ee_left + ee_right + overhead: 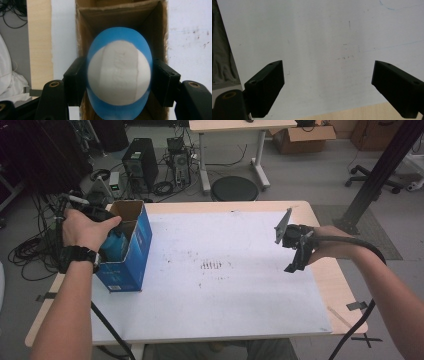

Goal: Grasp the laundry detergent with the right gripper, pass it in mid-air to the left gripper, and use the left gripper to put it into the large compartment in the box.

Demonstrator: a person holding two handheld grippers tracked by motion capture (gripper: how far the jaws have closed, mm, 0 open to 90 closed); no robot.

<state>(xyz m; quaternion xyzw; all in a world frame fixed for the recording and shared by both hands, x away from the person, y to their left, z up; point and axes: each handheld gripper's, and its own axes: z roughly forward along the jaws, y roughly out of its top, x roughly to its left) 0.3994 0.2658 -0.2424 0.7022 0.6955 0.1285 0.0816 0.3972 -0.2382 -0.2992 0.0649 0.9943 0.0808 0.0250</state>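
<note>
Even, soft daylight fills the high view; the white surface is bright without glare, shadows faint and diffuse. The far-left corner sinks into near black. In the left gripper view the blue-and-white object is blurred — too close for focus — while the box interior goes dim. The right gripper view is washed pale, its black gripper underexposed — slightly soft.

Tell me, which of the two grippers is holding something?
The left gripper: it clamps the blue-and-white bottle over the box. The right gripper is open.
</note>
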